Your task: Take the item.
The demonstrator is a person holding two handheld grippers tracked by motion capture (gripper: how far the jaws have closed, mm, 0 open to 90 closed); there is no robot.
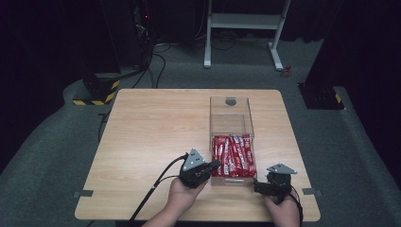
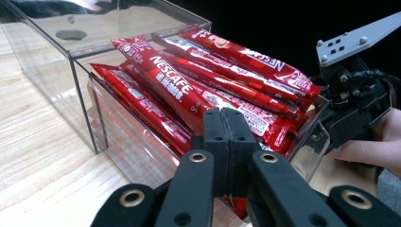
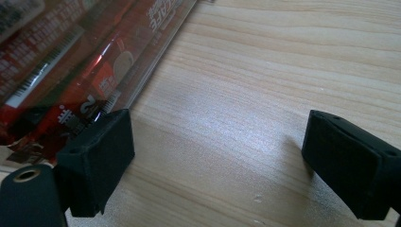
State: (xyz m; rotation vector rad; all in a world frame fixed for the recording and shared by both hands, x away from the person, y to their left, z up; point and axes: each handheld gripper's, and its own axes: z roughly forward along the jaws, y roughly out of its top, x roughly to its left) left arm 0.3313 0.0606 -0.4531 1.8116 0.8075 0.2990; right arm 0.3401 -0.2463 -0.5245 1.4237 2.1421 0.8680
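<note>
1. Sitting on the right half of the wooden desk [image 1: 156, 127] is a clear plastic box [image 1: 231, 113], long side running away from the person, with a round hole in the lid at its far end
2. The near part of the box is packed with red Nescafe sachets [image 1: 233, 156]; in the left gripper view the sachets [image 2: 198, 90] lie stacked lengthwise, and the top ones poke out above the box's near wall
3. The left hand-held gripper [image 1: 213, 166] is in the person's left hand [image 1: 182, 191], tips aimed at the near left corner of the box; in its own view the left hand-held gripper [image 2: 226, 124] has its jaws clenched flat against each other with nothing between them, just in front of the sachets
4. The right hand-held gripper [image 1: 257, 185] is in the right hand [image 1: 283, 208] at the near right corner of the box; in its own view the right hand-held gripper [image 3: 217, 158] is released, jaws wide apart over bare wood, with its left jaw close beside the box wall, though I cannot tell whether they touch
5. A black cable [image 1: 151, 194] trails from the left hand-held gripper off the near desk edge
6. Beyond the desk, a white frame [image 1: 243, 21] stands on the grey floor
</note>
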